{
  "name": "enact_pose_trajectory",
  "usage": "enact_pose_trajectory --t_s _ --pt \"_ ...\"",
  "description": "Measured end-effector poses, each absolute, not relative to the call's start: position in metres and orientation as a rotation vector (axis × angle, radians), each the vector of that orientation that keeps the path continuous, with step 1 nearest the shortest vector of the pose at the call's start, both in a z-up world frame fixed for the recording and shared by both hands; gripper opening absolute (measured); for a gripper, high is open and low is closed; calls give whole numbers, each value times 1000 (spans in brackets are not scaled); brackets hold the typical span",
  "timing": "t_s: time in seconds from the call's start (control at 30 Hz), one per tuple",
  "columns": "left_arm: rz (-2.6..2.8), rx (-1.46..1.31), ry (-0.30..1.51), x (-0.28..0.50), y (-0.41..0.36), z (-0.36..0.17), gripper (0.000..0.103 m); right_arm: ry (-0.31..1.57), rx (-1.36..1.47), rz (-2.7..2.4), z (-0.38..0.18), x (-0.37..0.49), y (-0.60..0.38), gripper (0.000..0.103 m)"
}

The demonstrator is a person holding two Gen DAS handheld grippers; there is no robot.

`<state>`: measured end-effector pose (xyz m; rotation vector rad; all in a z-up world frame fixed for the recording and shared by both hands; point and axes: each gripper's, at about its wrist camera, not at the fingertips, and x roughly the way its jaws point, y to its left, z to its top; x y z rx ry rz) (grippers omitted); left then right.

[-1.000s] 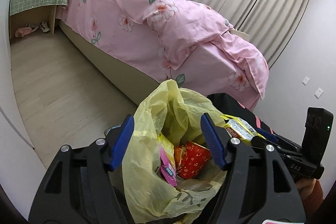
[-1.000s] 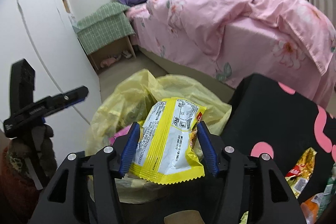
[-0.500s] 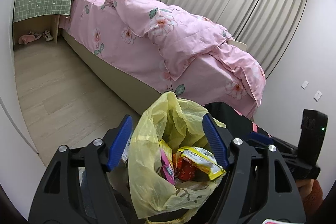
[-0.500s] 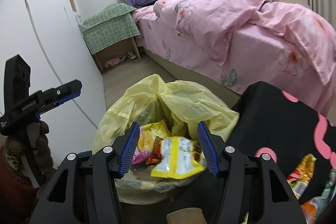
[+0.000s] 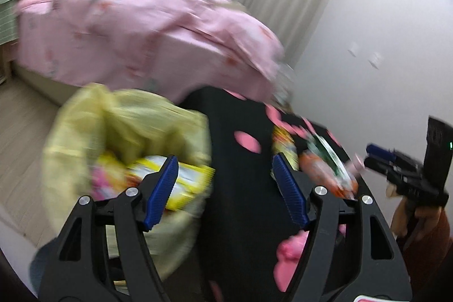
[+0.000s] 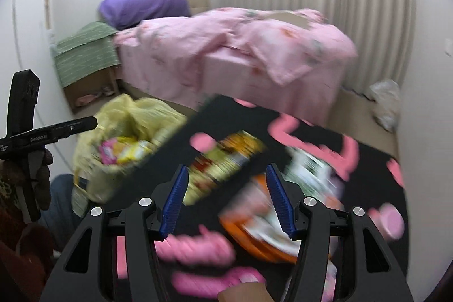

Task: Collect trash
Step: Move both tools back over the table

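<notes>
Both views are blurred by motion. A yellow trash bag (image 5: pixel 119 132) holds several snack wrappers, with a yellow and white one (image 5: pixel 187 180) on top; the bag also shows in the right wrist view (image 6: pixel 130 126). My left gripper (image 5: pixel 226 188) is open and empty over the black cloth, right of the bag. My right gripper (image 6: pixel 228 197) is open and empty above a yellow wrapper (image 6: pixel 226 157) and an orange and white wrapper (image 6: pixel 257 228) on the black and pink cloth (image 6: pixel 339 188). The right gripper also shows in the left wrist view (image 5: pixel 402 171).
A bed with a pink floral quilt (image 6: pixel 240 55) and a purple pillow (image 6: pixel 144 7) stands behind. A small cabinet with a green checked cover (image 6: pixel 85 53) is at its head. A white bag (image 6: pixel 385 101) lies by the curtain. More wrappers (image 5: pixel 325 160) lie on the cloth.
My right gripper let the yellow and white wrapper fall into the bag, then swung right over the cloth. My left gripper also swung right, off the bag.
</notes>
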<state>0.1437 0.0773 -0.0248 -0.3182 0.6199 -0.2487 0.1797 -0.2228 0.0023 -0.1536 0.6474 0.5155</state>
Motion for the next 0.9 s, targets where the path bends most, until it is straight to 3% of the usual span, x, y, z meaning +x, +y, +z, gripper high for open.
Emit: enact_pose_trajectory --t_s 0.43,0.63,0.9 --pt "-592 -104 763 152 -71 -37 66 732 -28 206 -54 125 -362 54" --pt "-687 79 821 140 -140 -50 66 774 7 144 -74 112 -385 54" --pt "-719 103 931 129 -162 -69 66 889 67 242 -109 106 -381 54"
